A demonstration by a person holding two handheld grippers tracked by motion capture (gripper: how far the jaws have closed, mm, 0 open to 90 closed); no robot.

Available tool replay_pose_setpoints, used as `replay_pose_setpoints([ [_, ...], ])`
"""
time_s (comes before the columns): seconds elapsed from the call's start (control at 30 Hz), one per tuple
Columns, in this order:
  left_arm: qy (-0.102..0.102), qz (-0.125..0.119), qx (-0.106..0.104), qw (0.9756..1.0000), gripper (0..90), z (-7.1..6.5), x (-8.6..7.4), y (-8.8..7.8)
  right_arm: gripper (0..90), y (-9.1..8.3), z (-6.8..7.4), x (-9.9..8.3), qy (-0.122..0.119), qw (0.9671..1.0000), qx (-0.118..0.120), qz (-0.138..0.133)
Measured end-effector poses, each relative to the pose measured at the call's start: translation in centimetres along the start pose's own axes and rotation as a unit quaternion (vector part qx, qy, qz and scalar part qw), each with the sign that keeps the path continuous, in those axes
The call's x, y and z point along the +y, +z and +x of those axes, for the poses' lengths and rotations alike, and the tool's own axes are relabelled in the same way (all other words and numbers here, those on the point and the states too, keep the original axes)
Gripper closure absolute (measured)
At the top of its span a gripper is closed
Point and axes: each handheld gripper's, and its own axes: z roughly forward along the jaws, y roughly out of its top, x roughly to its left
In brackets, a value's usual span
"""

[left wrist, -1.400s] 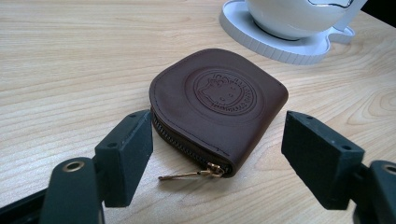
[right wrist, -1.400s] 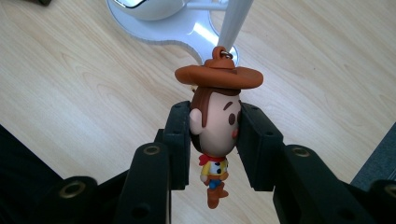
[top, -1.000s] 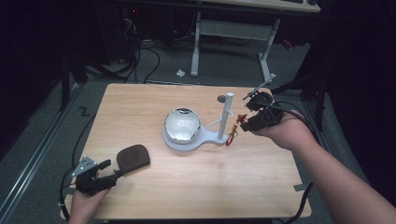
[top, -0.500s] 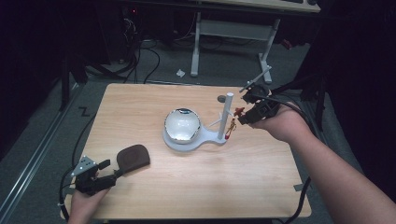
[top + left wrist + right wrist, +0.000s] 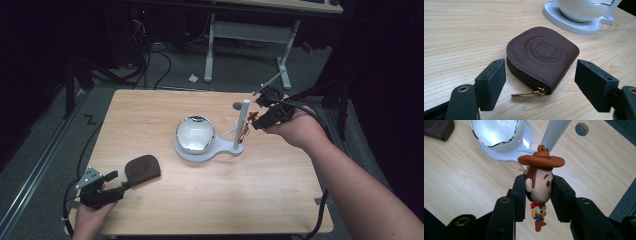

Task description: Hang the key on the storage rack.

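A brown leather zip pouch (image 5: 142, 168) (image 5: 544, 55) lies flat near the table's front left, its gold zip pull toward me. My left gripper (image 5: 117, 185) (image 5: 540, 75) is open just short of it, one jaw on each side of the pouch's near edge. A white bowl (image 5: 195, 134) (image 5: 496, 132) rests on a white stand with an upright post (image 5: 241, 120) (image 5: 555, 132) at mid-table. My right gripper (image 5: 257, 120) (image 5: 539, 185) is shut on the head of a small cowboy figure keychain (image 5: 539, 182), held right beside the post. The figure's body hangs between the jaws.
A round grey grommet (image 5: 237, 105) (image 5: 581, 129) sits in the tabletop behind the post. The right table edge is close to my right hand. Beyond the far edge stand a white desk frame (image 5: 210, 50) and cables on the floor.
My right gripper, still holding the cowboy figure, has shifted slightly left and farther away, closer to the post. The left gripper and the pouch have not moved.
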Motion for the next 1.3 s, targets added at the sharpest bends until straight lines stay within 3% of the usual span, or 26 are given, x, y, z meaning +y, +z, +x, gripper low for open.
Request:
replay_pose_setpoints([
  [0.2, 0.001, 0.000, -0.001, 1.0000, 25.3, -0.1, 0.0, 0.0, 66.8, 0.6, -0.3, -0.1, -0.001, 1.0000, 0.001, -0.002],
  [0.67, 0.004, 0.004, -0.002, 1.0000, 25.3, -0.2, 0.0, 0.2, 66.7, 3.1, -1.5, -2.5, 0.030, 0.9994, 0.014, 0.000],
  [1.0, 0.005, 0.005, -0.004, 1.0000, 25.3, -0.2, 0.0, 0.2, 66.6, 6.0, -1.8, -4.0, 0.048, 0.9983, 0.032, -0.009],
  [1.3, 0.004, 0.006, -0.004, 1.0000, 25.3, -0.2, -0.1, 0.2, 66.3, 9.7, -2.0, -4.8, 0.068, 0.9961, 0.052, -0.021],
])
